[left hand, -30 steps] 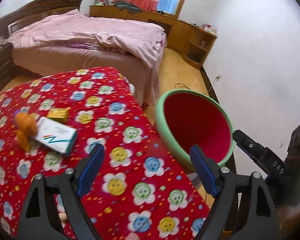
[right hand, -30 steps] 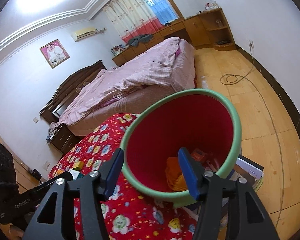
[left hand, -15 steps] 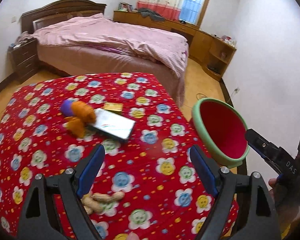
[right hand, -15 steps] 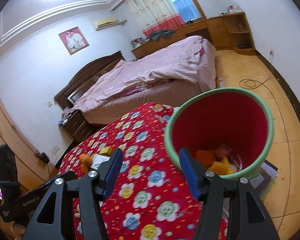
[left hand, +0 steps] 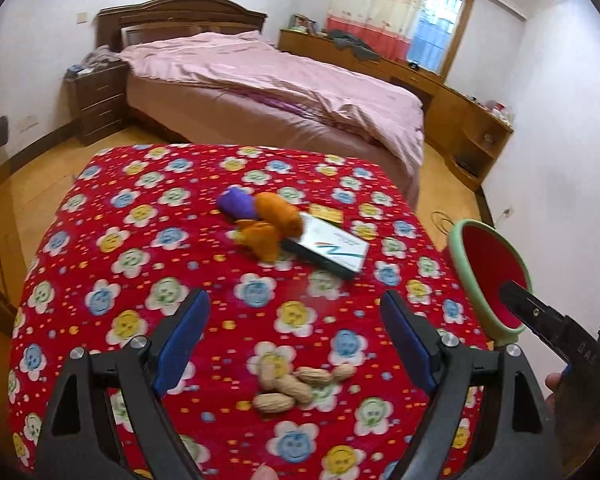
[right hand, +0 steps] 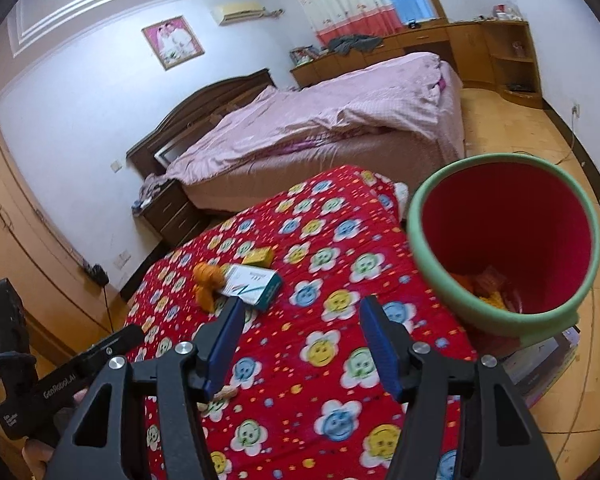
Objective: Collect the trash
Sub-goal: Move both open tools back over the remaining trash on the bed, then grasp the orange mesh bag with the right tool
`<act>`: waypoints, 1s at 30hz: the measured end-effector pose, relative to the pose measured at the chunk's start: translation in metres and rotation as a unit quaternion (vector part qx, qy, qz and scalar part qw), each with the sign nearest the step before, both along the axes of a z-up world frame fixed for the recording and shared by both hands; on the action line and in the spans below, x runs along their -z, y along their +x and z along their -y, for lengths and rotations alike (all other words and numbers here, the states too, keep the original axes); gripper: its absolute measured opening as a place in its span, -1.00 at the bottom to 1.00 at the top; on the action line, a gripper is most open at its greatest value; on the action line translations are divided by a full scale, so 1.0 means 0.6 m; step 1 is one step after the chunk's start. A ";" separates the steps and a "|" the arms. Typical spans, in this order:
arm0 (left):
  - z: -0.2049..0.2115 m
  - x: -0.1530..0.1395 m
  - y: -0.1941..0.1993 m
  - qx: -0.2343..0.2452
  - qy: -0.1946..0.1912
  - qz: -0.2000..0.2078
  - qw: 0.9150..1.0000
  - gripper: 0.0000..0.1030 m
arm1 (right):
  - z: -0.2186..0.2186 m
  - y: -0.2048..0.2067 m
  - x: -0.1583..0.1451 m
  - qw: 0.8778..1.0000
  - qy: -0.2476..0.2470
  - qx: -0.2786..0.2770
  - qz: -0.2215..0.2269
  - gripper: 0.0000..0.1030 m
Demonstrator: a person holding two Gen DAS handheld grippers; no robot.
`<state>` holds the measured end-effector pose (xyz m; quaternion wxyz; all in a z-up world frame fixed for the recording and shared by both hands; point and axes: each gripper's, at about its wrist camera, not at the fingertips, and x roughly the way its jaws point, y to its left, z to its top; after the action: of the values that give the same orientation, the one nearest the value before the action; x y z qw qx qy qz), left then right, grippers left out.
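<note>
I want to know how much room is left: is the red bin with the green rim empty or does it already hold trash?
Not empty. The right wrist view shows orange and yellow scraps at the bottom of the red bin with the green rim, with most of it unfilled.

Peanuts between spread fingers.

Red tablecloth printed with blue, yellow, green and white smiling flowers. Red-lined bin with pale green rim. Orange and purple peel; white box with teal side; small yellow carton; tan peanuts. Blue gripper pads.
</note>
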<state>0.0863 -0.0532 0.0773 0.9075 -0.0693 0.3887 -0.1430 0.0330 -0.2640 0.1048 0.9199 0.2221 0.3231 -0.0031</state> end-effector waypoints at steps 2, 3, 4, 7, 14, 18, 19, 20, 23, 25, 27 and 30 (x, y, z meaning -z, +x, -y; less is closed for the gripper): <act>-0.017 0.005 0.002 -0.011 -0.002 -0.001 1.000 0.67 | -0.016 0.008 0.004 1.000 -0.003 -0.008 -0.005 0.22; -0.025 0.007 0.002 -0.016 -0.002 0.000 1.000 0.67 | -0.018 0.012 0.006 1.000 -0.003 -0.012 -0.007 0.22; -0.033 0.008 0.002 -0.021 -0.002 0.001 1.000 0.67 | -0.025 0.017 0.007 1.000 -0.003 -0.017 -0.010 0.22; -0.056 0.015 0.008 -0.037 0.005 0.003 0.999 0.67 | -0.045 0.034 0.011 0.999 -0.007 -0.029 -0.014 0.22; -0.087 0.023 0.025 -0.060 0.014 0.005 0.998 0.67 | -0.079 0.074 0.018 0.998 -0.017 -0.046 -0.024 0.22; -0.092 0.029 0.037 -0.055 0.016 0.010 0.998 0.67 | -0.092 0.104 0.023 0.998 -0.016 -0.053 -0.030 0.22; -0.092 0.032 0.042 -0.054 0.020 0.010 0.998 0.67 | -0.095 0.110 0.024 0.998 -0.017 -0.054 -0.030 0.22; -0.092 0.034 0.047 -0.055 0.022 0.009 0.998 0.67 | -0.099 0.121 0.026 0.998 -0.021 -0.055 -0.031 0.22; -0.097 0.041 0.060 -0.059 0.021 0.004 0.998 0.67 | -0.110 0.149 0.035 0.997 -0.020 -0.062 -0.038 0.22; -0.104 0.047 0.068 -0.065 0.019 0.001 0.998 0.67 | -0.119 0.168 0.041 0.997 -0.017 -0.069 -0.042 0.22; -0.111 0.051 0.073 -0.070 0.019 -0.001 0.997 0.67 | -0.130 0.186 0.046 0.996 -0.018 -0.081 -0.045 0.22; -0.125 0.060 0.082 -0.081 0.021 -0.008 0.996 0.67 | -0.151 0.214 0.055 0.994 -0.026 -0.099 -0.049 0.22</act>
<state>0.1356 0.0221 0.0413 0.9141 -0.0831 0.3922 -0.0602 0.1615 -0.1733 0.0717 0.9041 0.1651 0.3881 0.0687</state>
